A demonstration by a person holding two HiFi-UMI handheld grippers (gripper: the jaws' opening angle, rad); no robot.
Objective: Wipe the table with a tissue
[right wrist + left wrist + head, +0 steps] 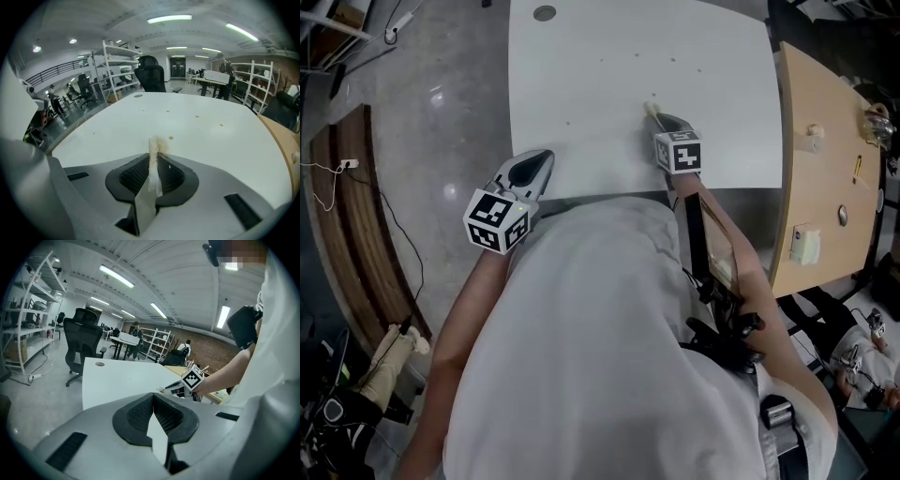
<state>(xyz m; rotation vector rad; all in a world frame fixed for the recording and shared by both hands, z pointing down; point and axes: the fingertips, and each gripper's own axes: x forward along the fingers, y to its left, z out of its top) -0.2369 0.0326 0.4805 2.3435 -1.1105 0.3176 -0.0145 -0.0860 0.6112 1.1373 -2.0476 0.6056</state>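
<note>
A white table (609, 66) carries several small brown spots, one (653, 95) just past the tissue. Over its near middle, my right gripper (661, 119) is shut on a crumpled, stained tissue (652, 110). In the right gripper view the tissue (153, 152) sticks up out of the closed jaws of that gripper (156, 158), with a spot (171, 138) right beyond it. My left gripper (546, 157) hovers at the table's front left edge, shut and holding nothing. In the left gripper view its jaws meet (153, 397), and the right gripper (171, 389) shows ahead on the table (112, 380).
A wooden table (820, 187) with small items adjoins the right side. A round grommet (545, 13) sits at the white table's far left. A curved wooden bench (356, 216) stands on the floor to the left. A black office chair (82, 341) stands beyond the table.
</note>
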